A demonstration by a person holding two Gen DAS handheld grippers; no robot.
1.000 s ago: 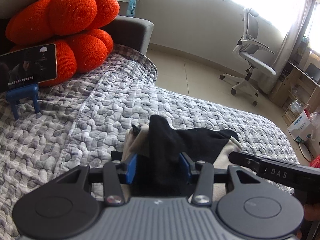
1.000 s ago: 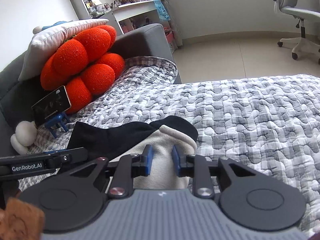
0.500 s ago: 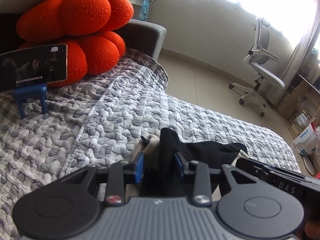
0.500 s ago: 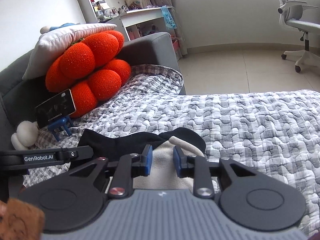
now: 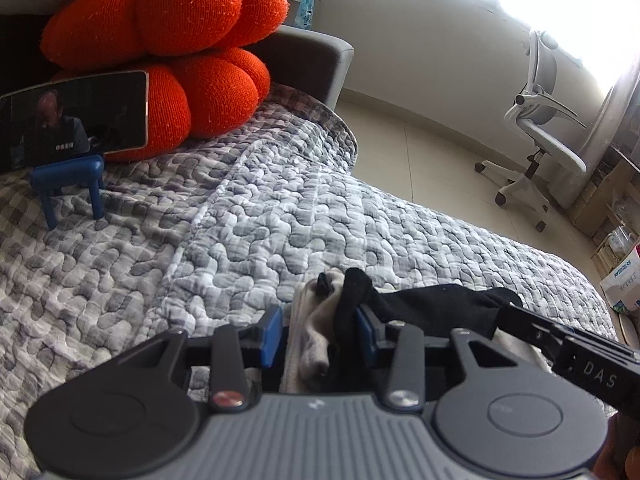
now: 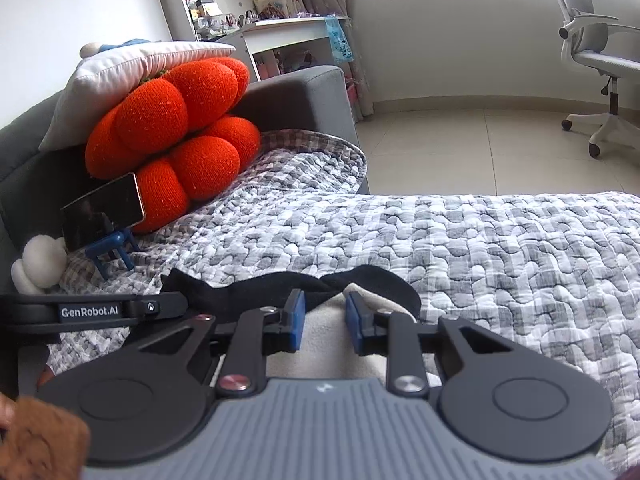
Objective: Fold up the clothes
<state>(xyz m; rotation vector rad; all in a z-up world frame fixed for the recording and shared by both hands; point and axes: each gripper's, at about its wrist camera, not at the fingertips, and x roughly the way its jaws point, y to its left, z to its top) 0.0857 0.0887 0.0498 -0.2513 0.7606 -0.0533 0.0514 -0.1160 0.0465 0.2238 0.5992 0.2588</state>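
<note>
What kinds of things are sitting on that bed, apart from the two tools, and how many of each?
orange cushions: 2
white pillow: 1
phone: 1
blue stand: 1
white plush toy: 1
clothing bundle, black and cream: 1
Total: 7

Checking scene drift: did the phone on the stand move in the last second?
No. The phone still leans on the orange cushion, on its blue stand, same spot.
</note>
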